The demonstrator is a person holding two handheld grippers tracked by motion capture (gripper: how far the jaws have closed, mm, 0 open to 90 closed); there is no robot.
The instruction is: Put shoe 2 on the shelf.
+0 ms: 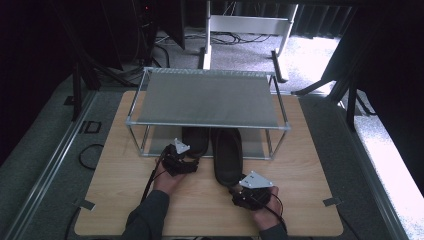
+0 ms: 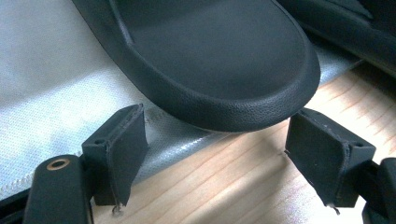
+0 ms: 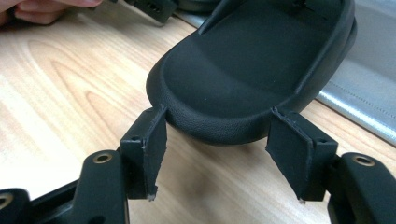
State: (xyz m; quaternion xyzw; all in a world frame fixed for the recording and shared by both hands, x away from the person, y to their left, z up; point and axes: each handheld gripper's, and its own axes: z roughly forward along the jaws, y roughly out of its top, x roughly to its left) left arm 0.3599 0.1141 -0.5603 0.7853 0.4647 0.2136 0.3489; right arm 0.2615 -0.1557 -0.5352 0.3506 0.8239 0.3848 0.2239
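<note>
Two black slippers lie side by side under a metal rack, heels toward me. The left slipper point(image 1: 195, 137) rests on the rack's grey lower mat point(image 2: 42, 79). Its heel point(image 2: 219, 60) sits just beyond the tips of my left gripper point(image 1: 189, 156) point(image 2: 218, 133), whose pads point(image 2: 123, 144) stand apart on either side without pressing it. The right slipper point(image 1: 228, 155) sticks out onto the wooden table. Its heel point(image 3: 233, 79) lies at the tips of my right gripper point(image 1: 236, 186) point(image 3: 219, 121), which is wide open, with the pads point(image 3: 292, 149) flanking the heel.
The rack point(image 1: 207, 100) has a grey top shelf over the slippers and thin metal posts point(image 1: 277, 142) at its corners. The wooden table point(image 1: 305, 170) extends to both sides. In the right gripper view the other hand point(image 3: 42, 11) is at the top left.
</note>
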